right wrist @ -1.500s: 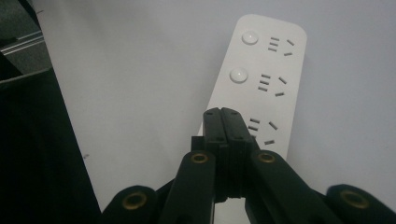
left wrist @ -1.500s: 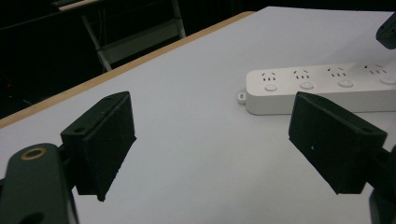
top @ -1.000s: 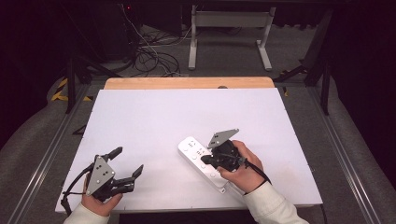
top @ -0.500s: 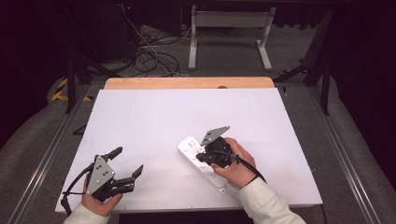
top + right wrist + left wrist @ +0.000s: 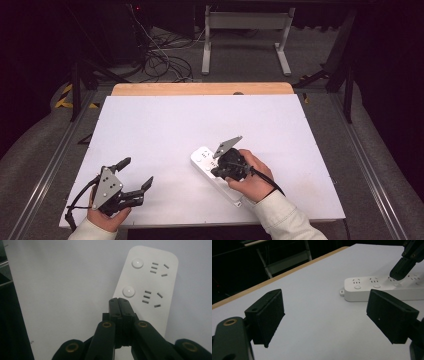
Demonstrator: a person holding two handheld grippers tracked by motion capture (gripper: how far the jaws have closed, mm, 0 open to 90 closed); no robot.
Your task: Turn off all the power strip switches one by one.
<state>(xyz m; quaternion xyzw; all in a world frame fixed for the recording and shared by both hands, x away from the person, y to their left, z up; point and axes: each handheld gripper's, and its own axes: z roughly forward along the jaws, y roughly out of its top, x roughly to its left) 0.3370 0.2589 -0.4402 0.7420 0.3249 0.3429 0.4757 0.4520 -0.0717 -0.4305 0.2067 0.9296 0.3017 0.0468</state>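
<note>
Gripper jaws are pressing together over a white power strip point(image 5: 216, 173) lying at lower centre-right of the high view, where the right gripper point(image 5: 218, 169) is angling down with nothing held between its jaws. In the right gripper view, the closed jaws are meeting tip to tip over the strip's point(image 5: 147, 287) near portion, just below the second of two round white buttons point(image 5: 128, 291); whether they are touching the surface cannot be told from that view. In the left gripper view, the right gripper's dark tip point(image 5: 402, 266) is bearing down on a third button along the strip point(image 5: 367, 288).

White table point(image 5: 165, 130) is spreading wide and bare across the middle of the high view, with open room running from the strip up to the wooden strip point(image 5: 200, 89) along the far edge and out to the left edge. The power strip is sitting diagonally, well in from the right edge and near the front edge.

Lower left in the high view, the left gripper point(image 5: 136, 176) is resting in a hand point(image 5: 102, 212) close to the table's front edge, its jaws spread wide apart and empty, well apart from the strip.
</note>
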